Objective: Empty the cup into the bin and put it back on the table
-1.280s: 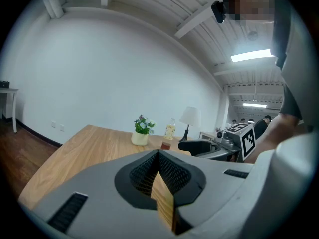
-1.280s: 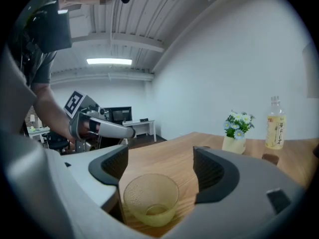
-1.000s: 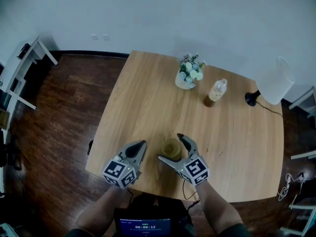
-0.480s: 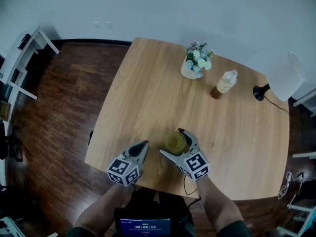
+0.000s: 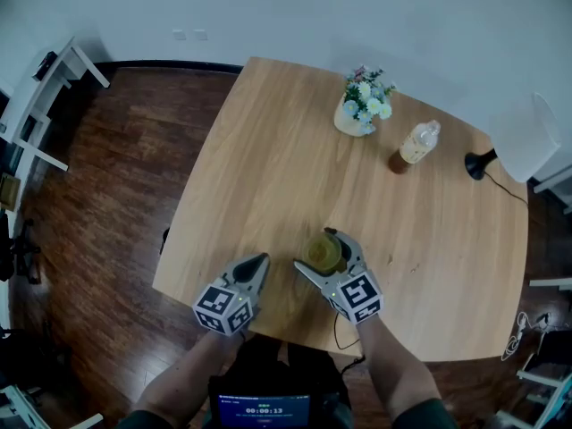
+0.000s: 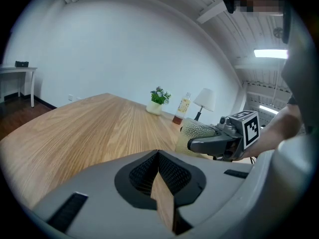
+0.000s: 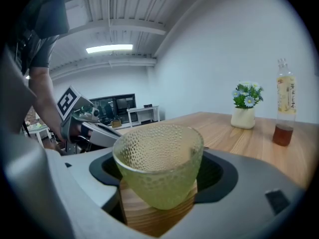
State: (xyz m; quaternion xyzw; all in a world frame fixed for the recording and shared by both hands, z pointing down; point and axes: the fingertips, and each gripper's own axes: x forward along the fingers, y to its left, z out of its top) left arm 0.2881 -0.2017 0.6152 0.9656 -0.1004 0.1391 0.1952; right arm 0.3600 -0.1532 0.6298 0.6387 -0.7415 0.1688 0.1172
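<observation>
The wooden bench is filling most of the head view, with dark plank flooring showing along its left side. At its far right corner a lamp with a white shade is standing.

The person is holding both grippers over the near edge. The left gripper is hanging just left of the cup, and its jaws are resting together with nothing between them (its own view is showing only bare wood below the pads). The right gripper is reaching around the cup. Its jaws are standing wide and have just been closing, and the pads are now pressing on the cup's opposite sides.

Farther back, a pale pot of small flowers is sitting near the far edge. A clear bottle with brown liquid at its bottom is standing to its right, well apart from the grippers.

The cup, a yellowish dimpled glass, is standing upright on the bench close to the near edge.
</observation>
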